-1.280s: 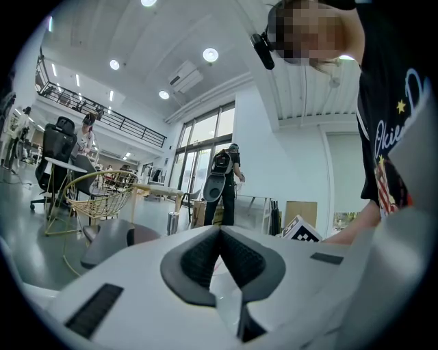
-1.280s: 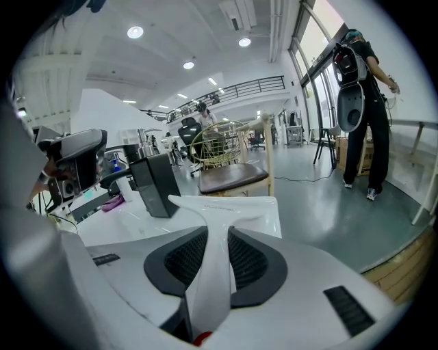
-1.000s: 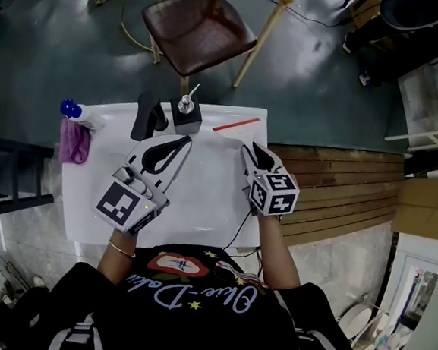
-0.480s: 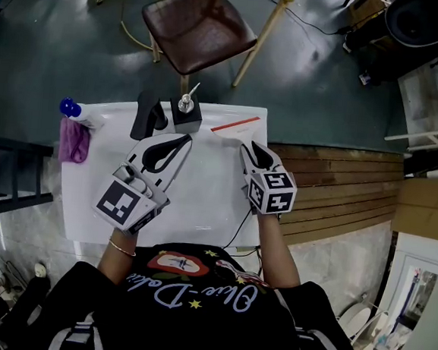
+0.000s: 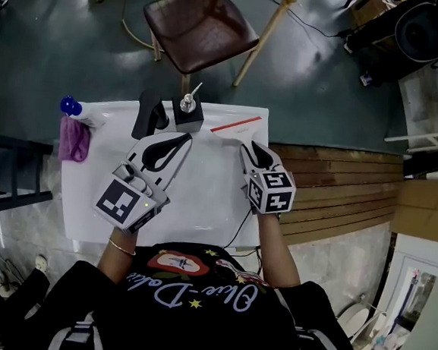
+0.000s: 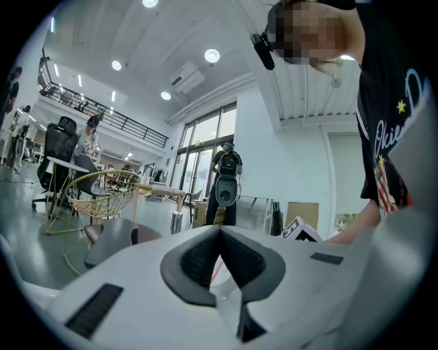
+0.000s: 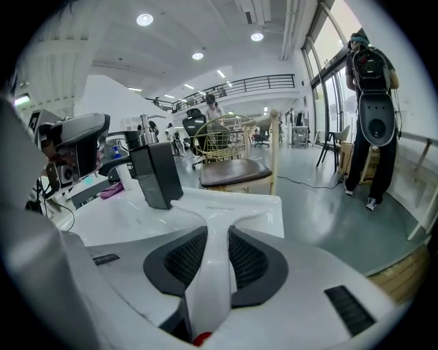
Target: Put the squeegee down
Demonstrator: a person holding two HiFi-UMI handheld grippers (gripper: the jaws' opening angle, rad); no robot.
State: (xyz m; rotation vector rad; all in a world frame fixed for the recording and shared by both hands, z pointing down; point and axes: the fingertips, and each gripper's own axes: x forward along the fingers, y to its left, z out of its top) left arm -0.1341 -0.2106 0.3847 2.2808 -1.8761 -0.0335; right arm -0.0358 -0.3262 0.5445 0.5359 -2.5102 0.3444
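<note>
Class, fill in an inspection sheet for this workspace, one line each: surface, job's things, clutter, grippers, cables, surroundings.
Surface: white table, bare in the middle.
Job's things: white squeegee, handle between the right gripper's jaws, head toward the table's far right corner; not yet put down.
Clutter: black soap dispenser and a black curved object at the far edge; spray bottle and purple cloth at the far left corner.
Grippers: left gripper shut, empty; right gripper shut on the squeegee's handle.
Cables: one thin cable across the table's near edge.
Surroundings: brown-seated chair beyond the table; wooden slats to its right.
</note>
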